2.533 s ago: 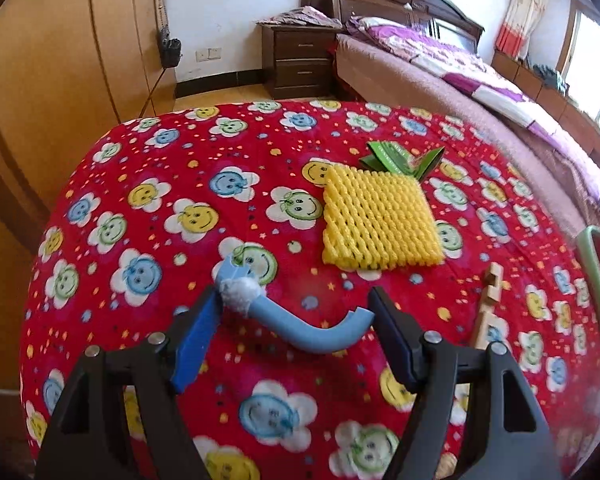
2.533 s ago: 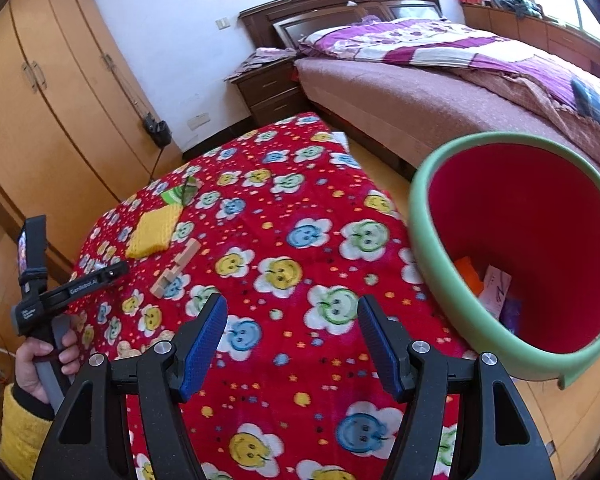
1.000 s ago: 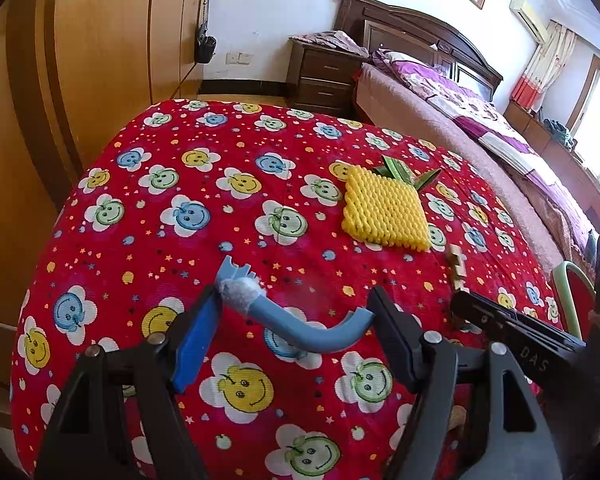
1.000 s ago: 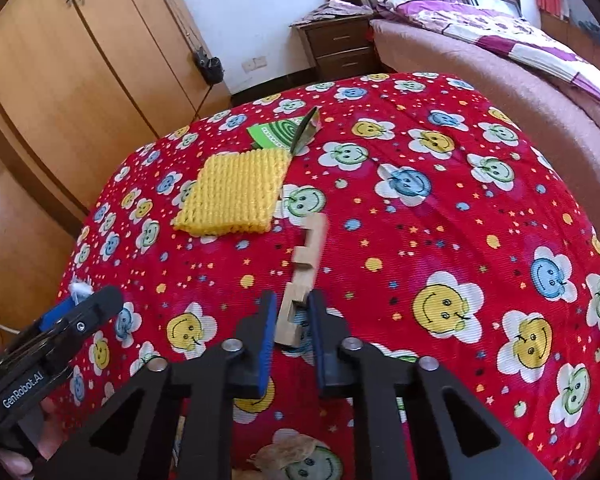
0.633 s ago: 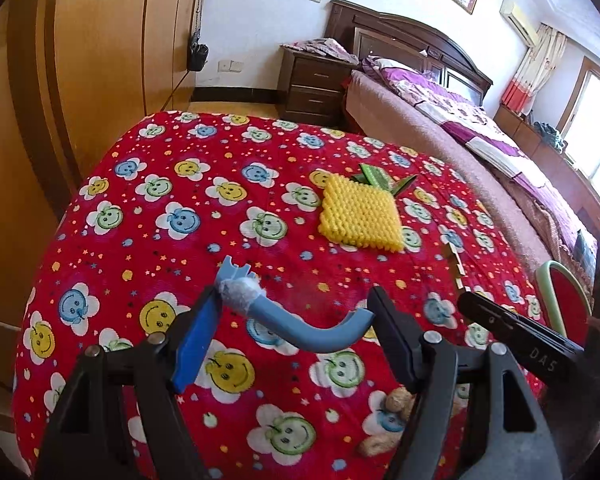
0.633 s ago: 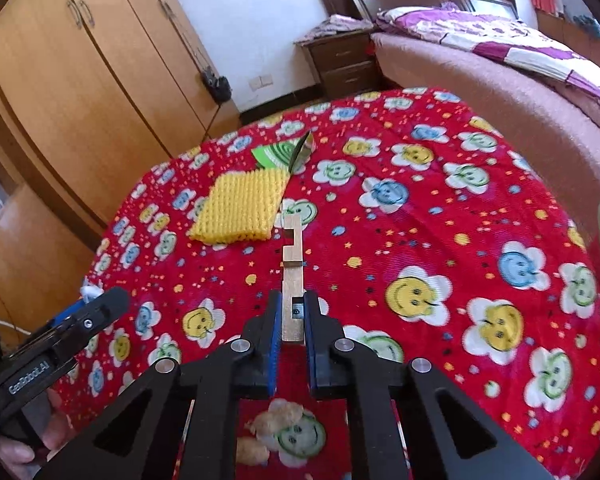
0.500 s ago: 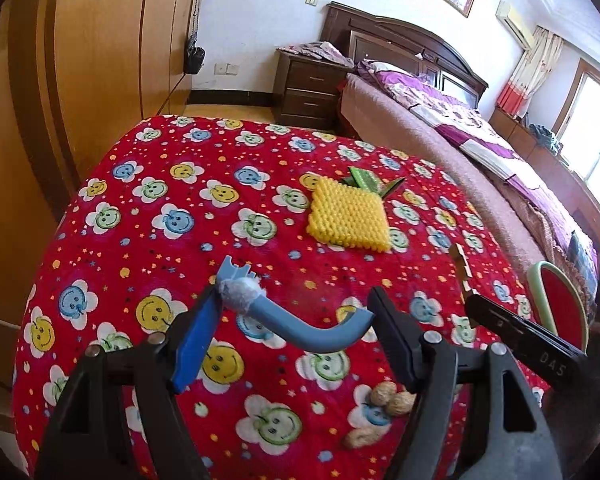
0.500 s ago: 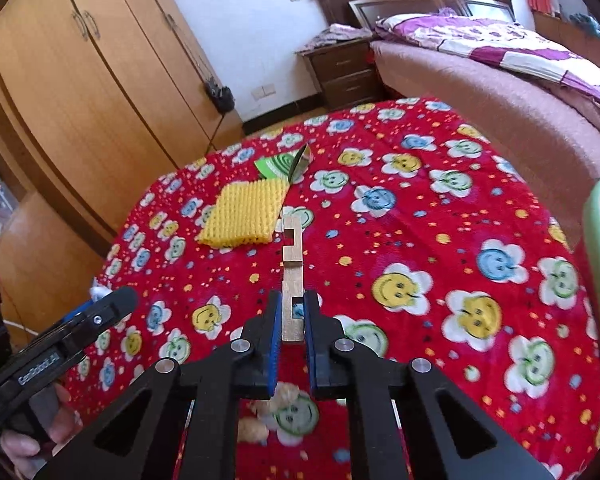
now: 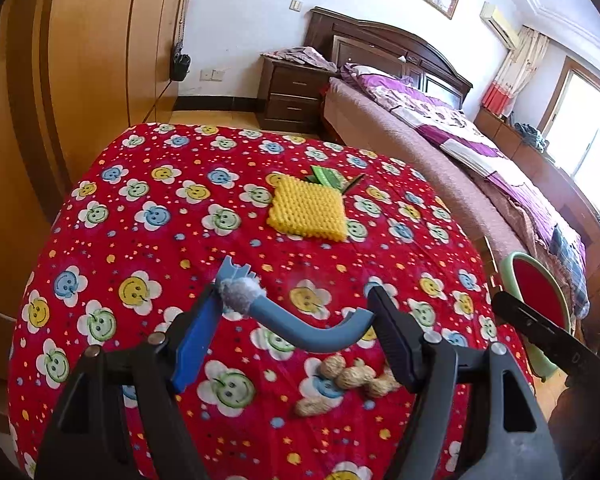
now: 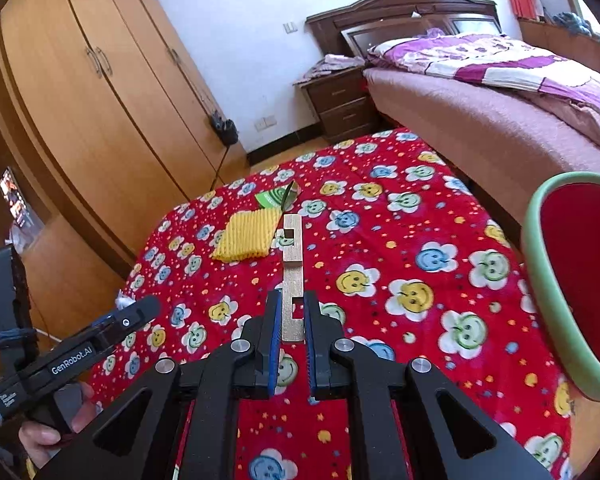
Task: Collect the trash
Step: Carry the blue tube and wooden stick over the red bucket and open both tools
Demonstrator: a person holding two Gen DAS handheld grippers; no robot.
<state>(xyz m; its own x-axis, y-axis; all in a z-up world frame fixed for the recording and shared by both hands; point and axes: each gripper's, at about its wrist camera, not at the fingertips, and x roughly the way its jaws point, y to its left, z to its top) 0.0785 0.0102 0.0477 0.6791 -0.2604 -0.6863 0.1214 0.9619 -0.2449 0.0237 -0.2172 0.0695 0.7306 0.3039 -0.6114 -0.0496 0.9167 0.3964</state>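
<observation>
My right gripper is shut on a notched wooden strip and holds it upright above the red smiley cloth. My left gripper is shut on a curved blue plastic piece with a white fluffy end, spanning its two fingers. A green-rimmed red bin stands at the right edge of the table; it also shows in the left wrist view. A yellow foam net and a green wrapper lie on the cloth. Several peanut shells lie just under the left gripper.
The table is covered by the red cloth. A wooden wardrobe stands on the left. A bed and a nightstand are behind and to the right. The left gripper's body shows at the lower left of the right wrist view.
The right gripper closed on the wooden strip and lifted it off the cloth. Both grippers have drawn back and up; the bin has come into view on the right.
</observation>
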